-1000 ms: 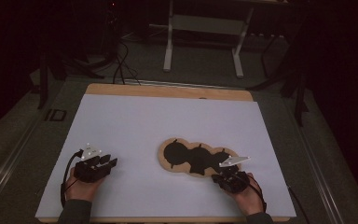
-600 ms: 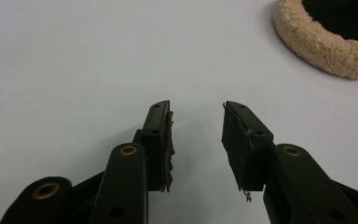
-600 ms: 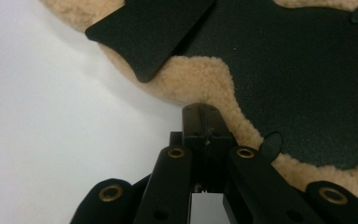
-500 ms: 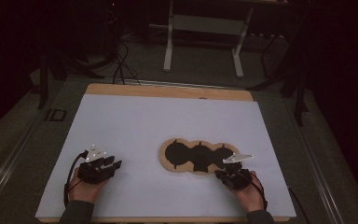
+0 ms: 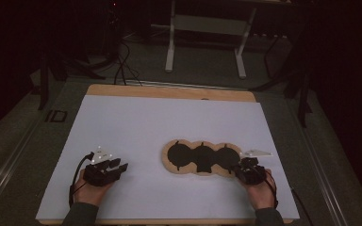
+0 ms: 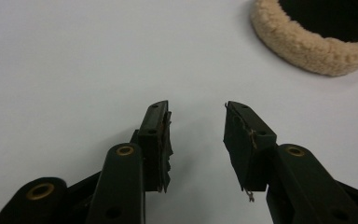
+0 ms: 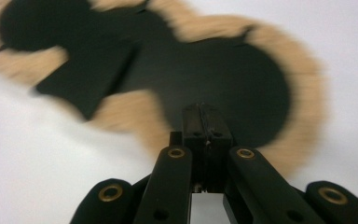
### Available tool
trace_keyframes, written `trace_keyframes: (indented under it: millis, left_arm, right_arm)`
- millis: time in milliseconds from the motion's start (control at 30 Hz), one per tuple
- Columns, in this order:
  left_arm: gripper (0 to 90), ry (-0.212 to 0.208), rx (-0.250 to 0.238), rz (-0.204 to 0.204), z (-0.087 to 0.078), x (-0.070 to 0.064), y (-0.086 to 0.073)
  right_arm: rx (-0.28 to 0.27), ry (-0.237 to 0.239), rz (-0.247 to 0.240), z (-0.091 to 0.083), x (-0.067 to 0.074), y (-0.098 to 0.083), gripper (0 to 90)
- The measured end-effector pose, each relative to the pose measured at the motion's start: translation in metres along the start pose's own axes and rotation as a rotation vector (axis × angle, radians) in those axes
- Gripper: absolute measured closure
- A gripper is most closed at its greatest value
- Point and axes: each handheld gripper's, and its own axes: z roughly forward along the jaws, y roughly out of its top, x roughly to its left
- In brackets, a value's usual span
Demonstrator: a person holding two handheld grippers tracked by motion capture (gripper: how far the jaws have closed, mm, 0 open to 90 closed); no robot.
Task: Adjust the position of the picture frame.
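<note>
The right gripper was clamped on the fleece mat's edge; the left gripper, jaws just opening, held nothing. Judged next: draw the mat along.

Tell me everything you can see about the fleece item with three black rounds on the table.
The fleece item lies flat on the white table cover, right of centre. Three joined black rounds have a fluffy tan, sheepskin-like border, with small slits at the edges. The right gripper, jaws shut, is at its right end; whether it grips the edge cannot be told.
</note>
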Motion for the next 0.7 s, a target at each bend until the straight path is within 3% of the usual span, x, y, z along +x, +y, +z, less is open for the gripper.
trace_keyframes:
  millis: [33,67,100,200,233,333,500,700]
  left_arm:
    - [61.3,-0.007,0.001,0.002,0.001,-0.002,0.002]
    - [61.3,-0.007,0.001,0.002,0.001,-0.002,0.002]
    - [61.4,-0.019,0.004,0.009,0.003,-0.004,0.003]
    - [61.7,-0.022,0.005,0.017,0.005,-0.006,0.004]
    - [62.1,-0.030,0.006,0.023,0.006,-0.008,0.006]
    - [63.1,-0.048,0.005,0.015,0.009,-0.010,0.008]
    - [62.6,-0.048,-0.002,-0.002,0.015,-0.016,0.012]
    - [63.4,-0.028,0.016,0.031,0.027,-0.026,0.015]
  right_arm:
    - [-0.015,-0.023,0.022,-0.001,-0.009,0.000,90.0]
    - [-0.015,-0.023,0.022,-0.001,-0.009,0.000,90.0]
    - [-0.034,-0.043,0.062,-0.001,-0.023,-0.003,90.0]
    - [-0.045,-0.070,0.090,-0.001,-0.033,-0.004,90.0]
    - [-0.054,-0.103,0.126,0.000,-0.042,-0.004,90.0]
    - [-0.070,-0.141,0.176,0.000,-0.052,-0.006,90.0]
    - [-0.049,-0.186,0.221,0.009,-0.060,-0.012,90.0]
    - [-0.023,-0.163,0.239,0.020,-0.057,-0.012,90.0]
